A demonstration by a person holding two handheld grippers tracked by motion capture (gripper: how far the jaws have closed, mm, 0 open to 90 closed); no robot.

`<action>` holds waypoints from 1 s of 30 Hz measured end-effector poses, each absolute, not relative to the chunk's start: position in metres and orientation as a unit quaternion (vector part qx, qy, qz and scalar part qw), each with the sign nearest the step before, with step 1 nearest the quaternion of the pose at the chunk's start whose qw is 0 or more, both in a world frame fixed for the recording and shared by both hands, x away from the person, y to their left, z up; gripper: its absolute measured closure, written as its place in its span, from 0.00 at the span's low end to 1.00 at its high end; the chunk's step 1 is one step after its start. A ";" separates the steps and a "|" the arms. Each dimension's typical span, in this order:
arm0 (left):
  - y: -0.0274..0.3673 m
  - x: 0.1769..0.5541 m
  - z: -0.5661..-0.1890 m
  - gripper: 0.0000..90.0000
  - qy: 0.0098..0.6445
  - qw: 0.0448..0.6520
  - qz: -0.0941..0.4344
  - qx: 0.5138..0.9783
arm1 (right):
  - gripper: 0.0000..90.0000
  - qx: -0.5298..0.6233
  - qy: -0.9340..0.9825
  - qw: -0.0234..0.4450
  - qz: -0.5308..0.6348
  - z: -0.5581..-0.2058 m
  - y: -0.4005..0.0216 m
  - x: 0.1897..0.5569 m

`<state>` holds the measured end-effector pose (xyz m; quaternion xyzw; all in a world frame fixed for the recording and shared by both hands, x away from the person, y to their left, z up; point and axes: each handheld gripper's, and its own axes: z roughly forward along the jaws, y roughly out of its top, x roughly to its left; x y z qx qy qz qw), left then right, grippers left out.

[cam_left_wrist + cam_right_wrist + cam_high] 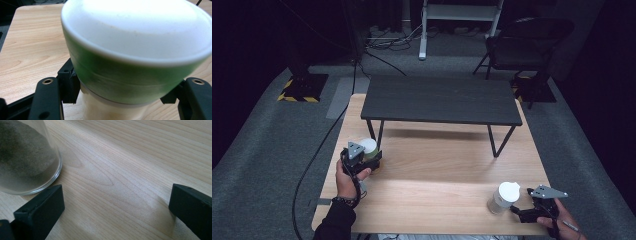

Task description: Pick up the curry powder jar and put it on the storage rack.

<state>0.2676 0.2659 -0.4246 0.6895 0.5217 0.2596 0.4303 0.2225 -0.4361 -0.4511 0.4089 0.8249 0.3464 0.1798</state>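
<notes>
The left tool [362, 159] sits near the left edge of the light wooden bench [437, 160], held from behind by the person's left hand [346, 181], whose dark-sleeved forearm comes up over the near edge. Its two black jaws are clamped on the sides of a green jar with a white lid [135, 50]. The right tool [521, 212] lies low at the bench's near right corner in the right hand [557, 222], jaws spread wide with only bare wood between them.

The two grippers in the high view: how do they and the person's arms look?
Both the left gripper and the right gripper are black with two blocky jaws. Each carries a grey three-cornered plate on top and trails a dark cable. The left arm wears a dark sleeve and a wristband.
</notes>
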 end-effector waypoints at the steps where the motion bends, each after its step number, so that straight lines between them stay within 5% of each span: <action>1: 0.266 0.267 -0.423 0.37 0.519 0.430 0.260 0.691 | 0.00 0.409 0.825 0.180 0.346 -0.451 -0.436 0.223; 30: 0.234 0.254 -0.352 0.38 0.458 0.466 0.253 0.714 | 0.00 0.409 0.825 0.180 0.346 -0.451 -0.436 0.222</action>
